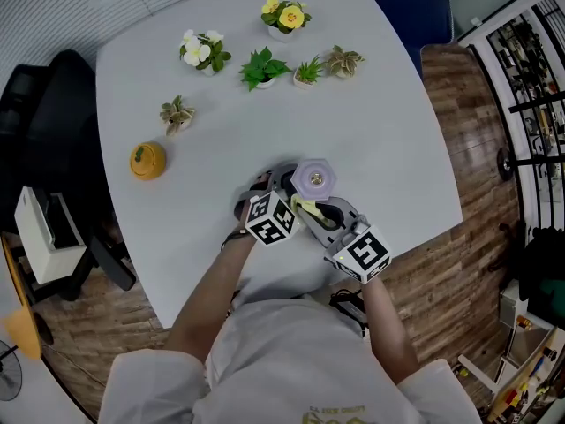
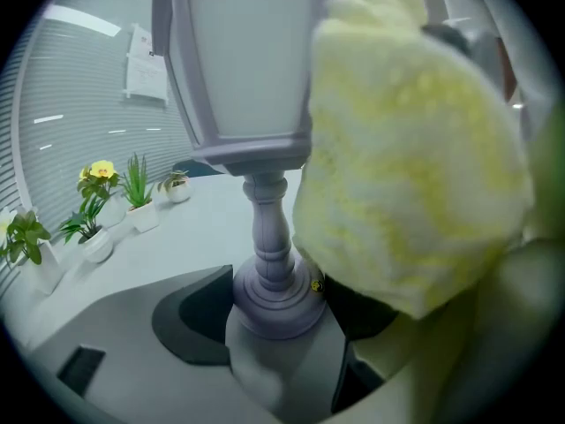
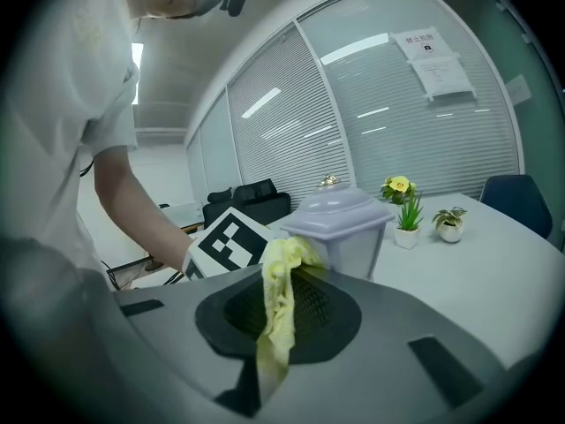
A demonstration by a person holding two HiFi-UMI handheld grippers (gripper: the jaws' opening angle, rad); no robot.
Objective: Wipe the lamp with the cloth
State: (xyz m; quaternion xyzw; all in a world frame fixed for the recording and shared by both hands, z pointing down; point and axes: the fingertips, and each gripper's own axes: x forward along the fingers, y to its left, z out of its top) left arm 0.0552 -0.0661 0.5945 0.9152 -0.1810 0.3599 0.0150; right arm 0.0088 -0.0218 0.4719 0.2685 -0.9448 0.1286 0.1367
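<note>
against lamp (image 1: 314,180), right gripper (image 1: 312,211) holds cloth (image 3: 281,299); left gripper (image 2: 282,325) clasps base.

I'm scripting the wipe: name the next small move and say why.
Probably sweep the right gripper sideways so the cloth rubs across the lamp: it clamps the cloth, which lies against the shade, while the left gripper holds the lamp's base.

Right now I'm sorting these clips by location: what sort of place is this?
Probably an office meeting room: a large white table with small potted plants, blinds along the walls, and a black office chair.
</note>
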